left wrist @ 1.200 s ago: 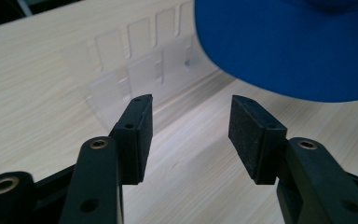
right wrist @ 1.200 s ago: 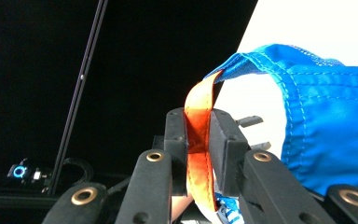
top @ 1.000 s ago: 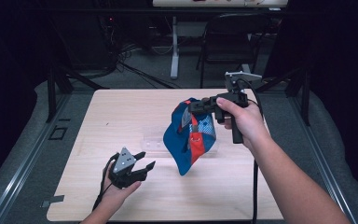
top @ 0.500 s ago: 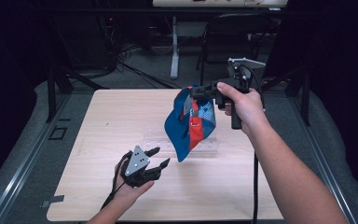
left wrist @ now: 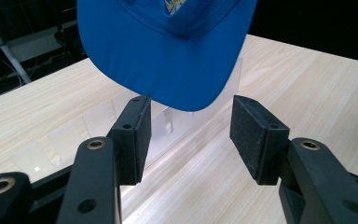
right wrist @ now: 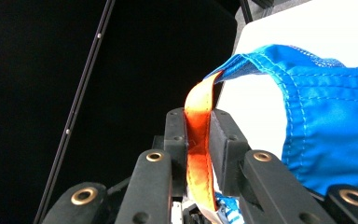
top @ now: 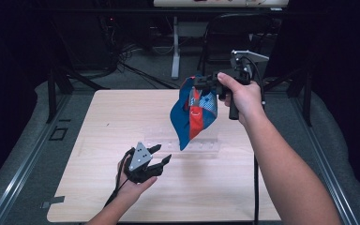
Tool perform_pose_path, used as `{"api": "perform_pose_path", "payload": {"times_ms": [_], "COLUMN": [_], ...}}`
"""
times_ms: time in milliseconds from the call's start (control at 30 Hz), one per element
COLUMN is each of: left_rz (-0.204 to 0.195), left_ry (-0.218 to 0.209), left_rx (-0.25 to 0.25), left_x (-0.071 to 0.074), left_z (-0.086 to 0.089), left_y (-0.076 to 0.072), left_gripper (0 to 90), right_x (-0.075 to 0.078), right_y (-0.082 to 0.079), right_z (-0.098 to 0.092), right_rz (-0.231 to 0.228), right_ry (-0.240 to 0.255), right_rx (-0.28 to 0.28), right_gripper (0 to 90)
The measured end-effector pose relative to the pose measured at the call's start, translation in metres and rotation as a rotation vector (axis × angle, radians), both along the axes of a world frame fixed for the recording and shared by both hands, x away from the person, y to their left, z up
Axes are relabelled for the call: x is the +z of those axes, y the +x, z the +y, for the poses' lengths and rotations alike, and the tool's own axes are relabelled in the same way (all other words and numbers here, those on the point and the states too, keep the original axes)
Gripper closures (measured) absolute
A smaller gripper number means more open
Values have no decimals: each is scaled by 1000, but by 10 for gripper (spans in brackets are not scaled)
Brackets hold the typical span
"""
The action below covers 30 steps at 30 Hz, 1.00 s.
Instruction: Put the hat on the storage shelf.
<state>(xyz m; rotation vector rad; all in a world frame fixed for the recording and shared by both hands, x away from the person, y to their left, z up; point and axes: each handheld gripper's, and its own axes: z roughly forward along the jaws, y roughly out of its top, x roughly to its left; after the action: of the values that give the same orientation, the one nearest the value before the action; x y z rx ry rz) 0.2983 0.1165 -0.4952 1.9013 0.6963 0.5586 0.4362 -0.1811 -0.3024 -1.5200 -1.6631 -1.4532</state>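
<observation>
The blue baseball cap (top: 193, 115) hangs in the air above the far right part of the light wooden table (top: 98, 122), held up by the right tongs (top: 201, 83), which are clamped on its orange strap (right wrist: 198, 140); in the right gripper view the strap runs straight down between the two black jaws, pressed flat. The left tongs (top: 160, 156) sit lower and nearer, to the left of the cap and well apart from it, with their jaws spread wide and nothing between them. In the left gripper view the cap's brim (left wrist: 168, 60) hangs just above and beyond the parted pads (left wrist: 254, 135), not touching them. The cap is blue with an orange-red panel and a patterned lining, brim pointing down toward the table. Beneath it, on the table, lies a clear plastic stand (top: 187, 143), hard to make out because it is transparent; its shape cannot be told exactly. The cap's upper part is cut off at the top edge of the left gripper view, and a yellow mark there is too cropped to read.
</observation>
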Motion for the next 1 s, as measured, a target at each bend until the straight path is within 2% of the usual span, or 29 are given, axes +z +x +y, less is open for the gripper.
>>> {"api": "perform_pose_path", "payload": {"times_ms": [267,400,667,800,833,967,1000], "left_rz": [9,-5,-3,12,14,16,12], "left_ry": [13,29,70,102,108,108,109], "left_rx": [1,6,-7,-1,1,4,5], "left_x": [-5,-3,-6,-10,-11,-12,-12], "left_z": [-13,-27,-53,-59,-58,-54,-52], "left_y": [9,16,28,31,31,32,32], "left_gripper": [482,473,506,603,664,795,805], "right_x": [-2,-5,-7,-7,-7,-7,-7], "right_y": [5,5,5,4,4,4,4], "right_z": [2,2,-1,-1,-1,-2,-2], "right_rz": [-1,-1,3,3,2,0,0], "right_ry": [6,9,22,20,21,23,23], "right_rx": [-25,-27,-31,-30,-27,-29,-28], "right_gripper": [783,782,782,782,782,782,782]}}
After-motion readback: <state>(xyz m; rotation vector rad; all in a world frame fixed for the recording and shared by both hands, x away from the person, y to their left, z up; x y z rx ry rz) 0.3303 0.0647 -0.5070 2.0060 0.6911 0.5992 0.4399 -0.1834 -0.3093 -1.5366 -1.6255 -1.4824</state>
